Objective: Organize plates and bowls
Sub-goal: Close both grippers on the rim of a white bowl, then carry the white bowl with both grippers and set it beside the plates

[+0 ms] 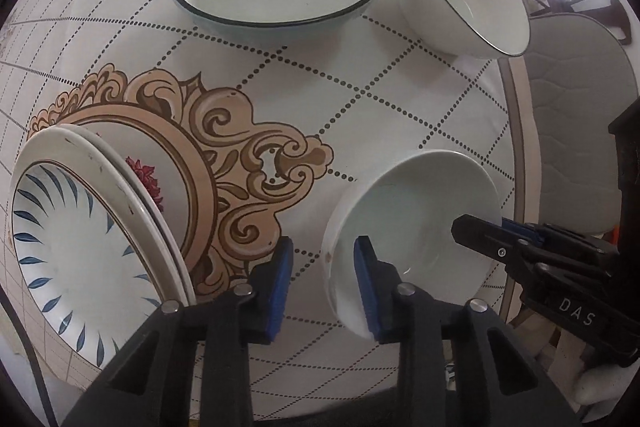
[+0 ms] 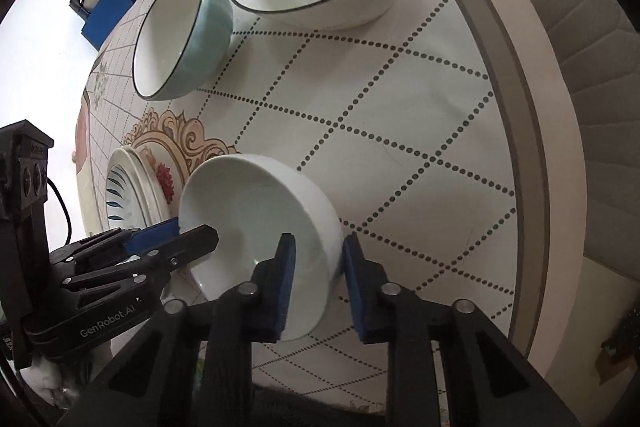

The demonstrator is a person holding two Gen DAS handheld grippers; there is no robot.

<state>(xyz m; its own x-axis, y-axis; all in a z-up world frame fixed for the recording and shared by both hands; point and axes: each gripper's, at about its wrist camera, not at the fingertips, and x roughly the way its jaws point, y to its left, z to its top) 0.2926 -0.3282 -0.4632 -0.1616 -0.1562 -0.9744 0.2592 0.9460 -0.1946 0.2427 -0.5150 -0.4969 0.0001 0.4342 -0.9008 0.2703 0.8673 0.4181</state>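
Both grippers, ours: left gripper (image 1: pixel 324 289) and right gripper (image 2: pixel 318 287) each pinch opposite rim walls of the white bowl (image 2: pixel 260 211) on the tablecloth (image 2: pixel 400 131), sharing its weight, we judge, for lifting toward stacking.

Lower right of frame, my left gripper (image 1: pixel 323 285) straddles the rim of a plain white bowl (image 1: pixel 416 227), my right gripper (image 1: pixel 480 231) pinching its far edge, stacked plates (image 1: pixel 80 227) lower left.
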